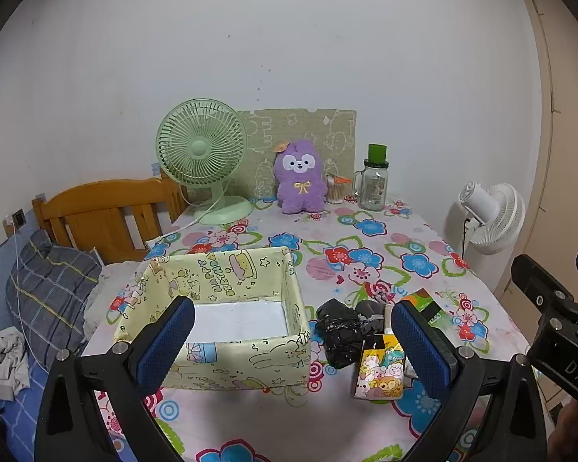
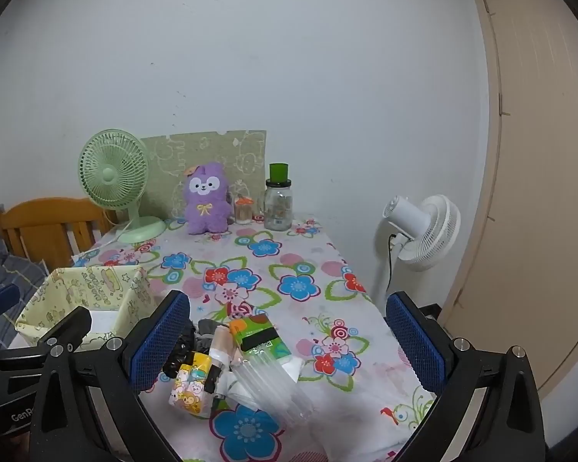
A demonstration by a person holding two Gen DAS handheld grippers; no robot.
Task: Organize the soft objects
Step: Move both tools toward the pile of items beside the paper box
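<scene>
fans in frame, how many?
2. The green fan stands on the table's far left corner, beside the purple plush. The white fan stands on the floor off the table's right edge. None seems hidden.

Open floral tablecloth (image 2: 289,269) mid-table; box (image 1: 227,308) left, soft pile (image 2: 227,354) near, fan (image 1: 200,154) far back.

glossy paper box (image 1: 227,362), fluffy plush toy (image 1: 299,181), crinkled black plastic bag (image 1: 337,331).
</scene>
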